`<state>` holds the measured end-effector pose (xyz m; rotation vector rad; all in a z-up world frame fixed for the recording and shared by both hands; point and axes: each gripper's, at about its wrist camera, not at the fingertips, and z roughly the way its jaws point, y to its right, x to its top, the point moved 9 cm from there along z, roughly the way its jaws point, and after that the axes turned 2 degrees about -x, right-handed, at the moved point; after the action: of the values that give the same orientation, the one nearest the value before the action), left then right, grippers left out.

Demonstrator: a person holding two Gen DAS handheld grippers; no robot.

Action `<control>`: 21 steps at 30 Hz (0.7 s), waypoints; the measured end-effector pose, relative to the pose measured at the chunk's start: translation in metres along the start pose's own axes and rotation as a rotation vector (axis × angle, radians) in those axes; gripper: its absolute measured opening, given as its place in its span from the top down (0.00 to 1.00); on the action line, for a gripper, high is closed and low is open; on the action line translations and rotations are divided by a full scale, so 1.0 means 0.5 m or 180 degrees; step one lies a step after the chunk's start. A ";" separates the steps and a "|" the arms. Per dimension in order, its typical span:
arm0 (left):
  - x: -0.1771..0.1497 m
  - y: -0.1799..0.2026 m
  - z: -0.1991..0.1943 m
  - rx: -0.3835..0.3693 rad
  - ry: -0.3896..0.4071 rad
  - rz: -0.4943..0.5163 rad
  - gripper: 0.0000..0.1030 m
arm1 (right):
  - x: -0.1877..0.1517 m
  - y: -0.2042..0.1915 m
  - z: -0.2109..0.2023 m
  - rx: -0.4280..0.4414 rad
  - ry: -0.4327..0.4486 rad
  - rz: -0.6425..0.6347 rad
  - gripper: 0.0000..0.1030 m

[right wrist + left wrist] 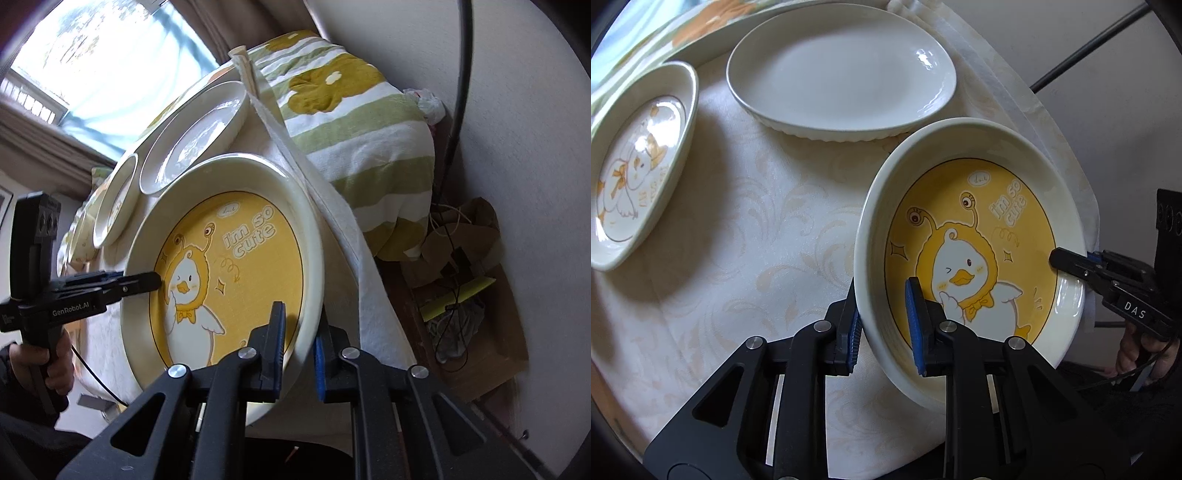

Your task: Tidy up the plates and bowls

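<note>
Duck dish (975,236), yellow inside with a white rim, sits at the table's near edge on a cream tablecloth (746,229). Left gripper (886,325) and right gripper (299,350) each pinch its rim on opposite sides. Beyond it lie a plain white plate (842,70) and a smaller dish (639,166) with a cartoon print.

1. The left gripper (882,328) is covering part of the yellow duck plate (979,236) rim.
2. The picture's edge is cutting off the small duck dish (639,173).
3. Its lettering is staying unreadable.
</note>
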<state>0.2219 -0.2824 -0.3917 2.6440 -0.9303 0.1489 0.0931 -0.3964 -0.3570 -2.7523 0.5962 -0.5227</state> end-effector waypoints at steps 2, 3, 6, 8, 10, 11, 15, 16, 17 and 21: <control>-0.006 0.011 -0.010 0.0018 0.0046 0.0023 0.82 | 0.001 -0.003 0.001 -0.0033 -0.0010 -0.0099 0.88; -0.006 0.013 -0.013 0.0028 0.0065 0.0039 0.82 | 0.000 -0.004 0.001 -0.0036 -0.0010 -0.0139 0.87; -0.007 0.022 -0.024 0.0058 0.0089 0.0080 0.82 | 0.005 -0.003 0.002 -0.0017 -0.0011 -0.0180 0.87; -0.012 0.024 -0.033 0.0068 0.0125 0.0083 0.82 | 0.008 -0.007 0.001 -0.0008 0.0004 -0.0213 0.87; -0.019 0.023 -0.046 0.0064 0.0171 0.0055 0.82 | 0.013 -0.015 -0.002 -0.0006 0.0032 -0.0290 0.87; -0.021 0.021 -0.052 0.0057 0.0188 0.0028 0.82 | 0.015 -0.017 -0.004 -0.0001 0.0042 -0.0323 0.87; -0.035 0.004 -0.090 0.0056 0.0292 -0.0120 0.82 | 0.024 -0.051 -0.017 -0.0007 0.0026 -0.0517 0.87; -0.043 -0.005 -0.102 0.0056 0.0333 -0.0165 0.82 | 0.026 -0.061 -0.021 -0.0001 0.0025 -0.0568 0.87; -0.049 -0.013 -0.118 0.0058 0.0378 -0.0217 0.82 | 0.028 -0.074 -0.026 0.0008 0.0025 -0.0632 0.87; -0.085 -0.057 -0.181 0.0131 0.0543 -0.0390 0.82 | 0.039 -0.146 -0.036 0.0095 0.0015 -0.0879 0.87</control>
<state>0.2075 -0.2052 -0.3235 2.6668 -0.7158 0.3612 0.1275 -0.3444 -0.3106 -2.8207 0.2063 -0.5923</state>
